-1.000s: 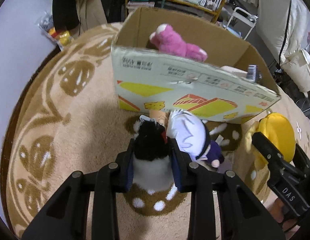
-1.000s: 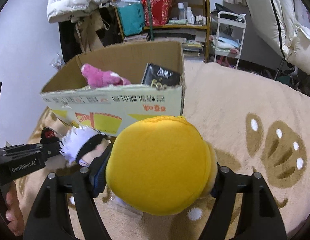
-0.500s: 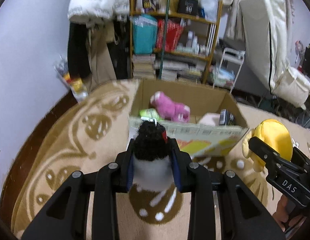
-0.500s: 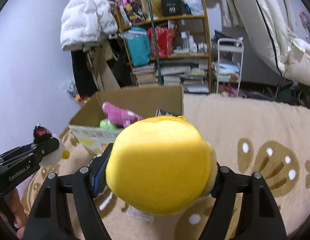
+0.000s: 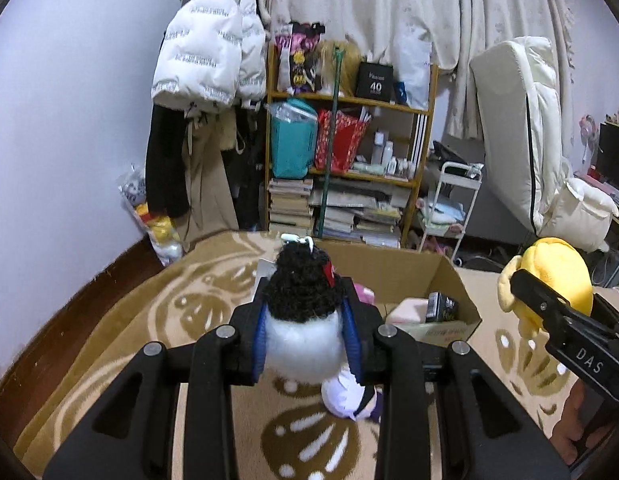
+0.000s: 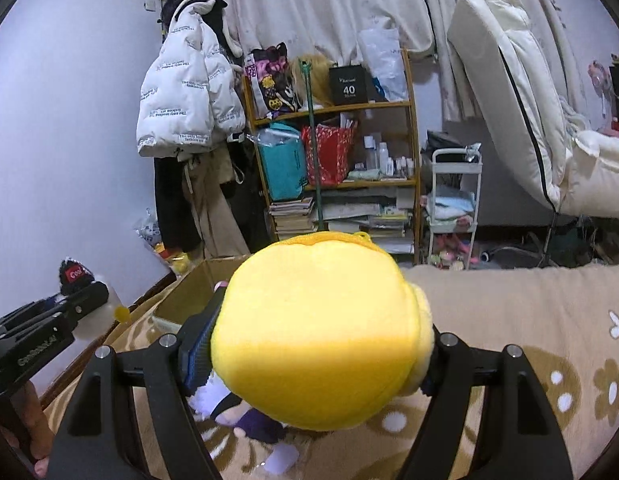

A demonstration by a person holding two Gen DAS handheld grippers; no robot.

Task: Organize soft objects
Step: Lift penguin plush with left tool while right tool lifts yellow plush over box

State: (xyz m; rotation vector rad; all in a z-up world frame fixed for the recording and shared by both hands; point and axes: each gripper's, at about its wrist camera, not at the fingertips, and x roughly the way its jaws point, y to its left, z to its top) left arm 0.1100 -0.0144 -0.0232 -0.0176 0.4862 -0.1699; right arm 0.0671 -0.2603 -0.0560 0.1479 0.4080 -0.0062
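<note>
Grippers both hold plush toys above the patterned rug: the left gripper is clamped on a black-and-white plush with a curly black top, and the right gripper is clamped on a round yellow plush that bulges out between its blue pads. Just beyond them an open cardboard box sits on the rug with a pink toy and a small black package inside. A white-and-purple doll lies on the rug in front of the box, under the left gripper.

Yellow, black and white toys — tan rug

The plush toy is yellow; the doll black over white; the rug beige with brown swirls.
</note>
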